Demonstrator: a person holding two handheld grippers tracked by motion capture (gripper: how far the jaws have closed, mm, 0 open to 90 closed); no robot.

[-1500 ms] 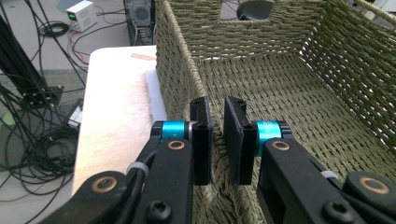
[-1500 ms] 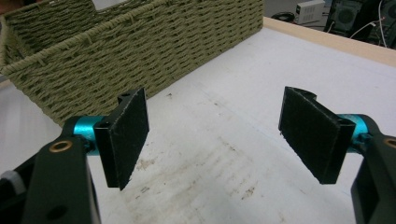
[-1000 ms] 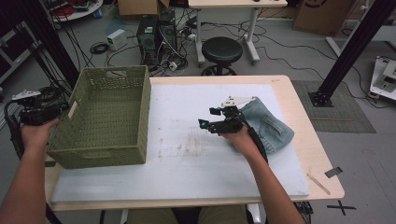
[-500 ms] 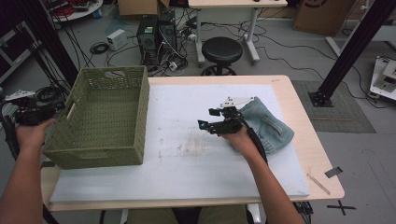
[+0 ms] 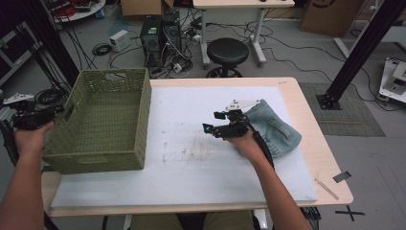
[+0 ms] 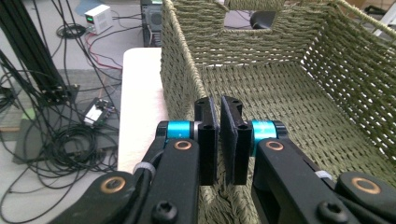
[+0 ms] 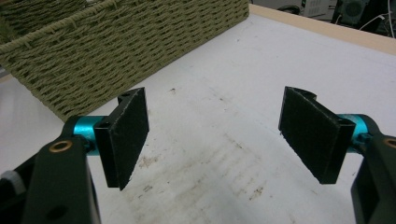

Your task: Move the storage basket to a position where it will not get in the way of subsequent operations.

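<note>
A green woven basket [image 5: 103, 120] stands at the left end of the table, its left side reaching past the table edge. My left gripper [image 5: 56, 111] is at the basket's left wall. In the left gripper view the basket's near wall [image 6: 187, 70] runs between the black pads, and the left gripper [image 6: 219, 106] is shut on it. A folded piece of blue denim [image 5: 277, 129] lies at the right of the white mat [image 5: 191, 167]. My right gripper [image 5: 210, 123] hovers just left of the denim, pointing toward the basket. The right gripper [image 7: 215, 128] stands open with nothing between its pads.
Beyond the table's far edge are a black stool [image 5: 227, 50], a computer tower [image 5: 160, 36] and loose cables on the floor. Black frame posts rise at the far left [image 5: 45, 38] and far right [image 5: 364, 48]. The basket's side [image 7: 116, 51] lies ahead of the right gripper.
The basket has shifted slightly to the left, with the left gripper on its wall. The right gripper has stayed where it was, still open.
</note>
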